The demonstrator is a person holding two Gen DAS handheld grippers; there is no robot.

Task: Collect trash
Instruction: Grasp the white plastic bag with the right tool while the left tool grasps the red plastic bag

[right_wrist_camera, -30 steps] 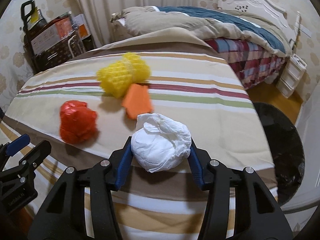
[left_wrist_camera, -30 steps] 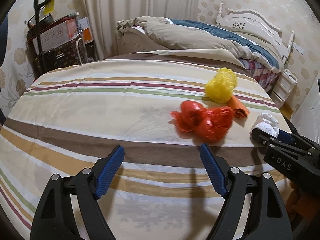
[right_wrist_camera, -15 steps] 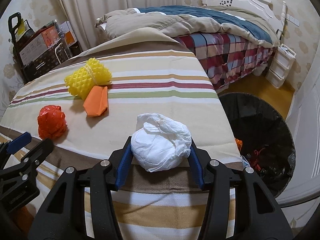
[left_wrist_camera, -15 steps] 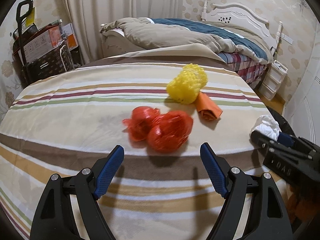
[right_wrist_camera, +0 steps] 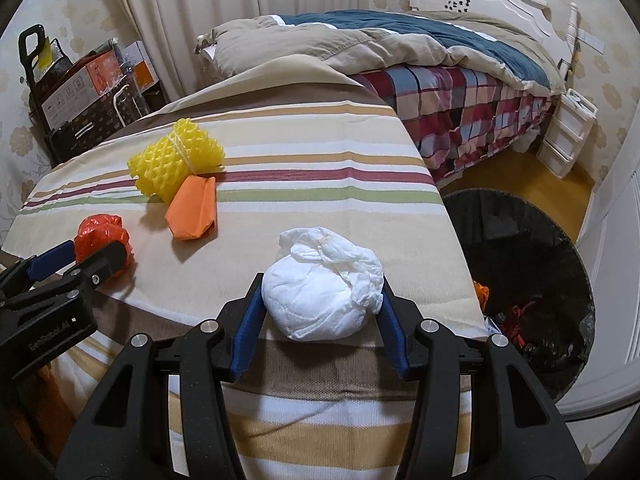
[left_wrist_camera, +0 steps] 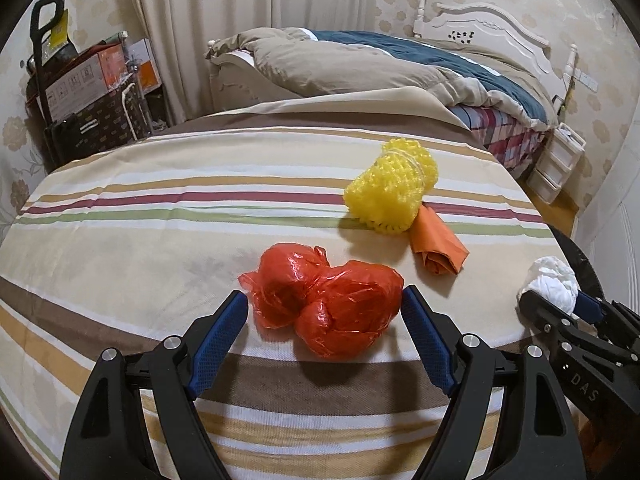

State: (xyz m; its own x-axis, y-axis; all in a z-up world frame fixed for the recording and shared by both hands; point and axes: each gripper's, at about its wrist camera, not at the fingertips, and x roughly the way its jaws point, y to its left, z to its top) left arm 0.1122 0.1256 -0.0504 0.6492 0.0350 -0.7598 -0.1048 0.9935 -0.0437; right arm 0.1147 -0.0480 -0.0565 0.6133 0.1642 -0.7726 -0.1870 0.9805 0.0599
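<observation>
An unmade bed [right_wrist_camera: 400, 44] stands beside stacked boxes [left_wrist_camera: 92, 76].

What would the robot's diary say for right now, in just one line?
left gripper: open around red bag | right gripper: shut on white wad | bin: right of table, not reached

I count four pieces of trash on the striped table: one red plastic bag [left_wrist_camera: 328, 312] nearest, one yellow foam net [left_wrist_camera: 394, 191] farther off, one orange wrapper [left_wrist_camera: 438, 242] beside it, and one white paper wad [right_wrist_camera: 326, 290] at right, plus one black bin [right_wrist_camera: 532, 280].
</observation>
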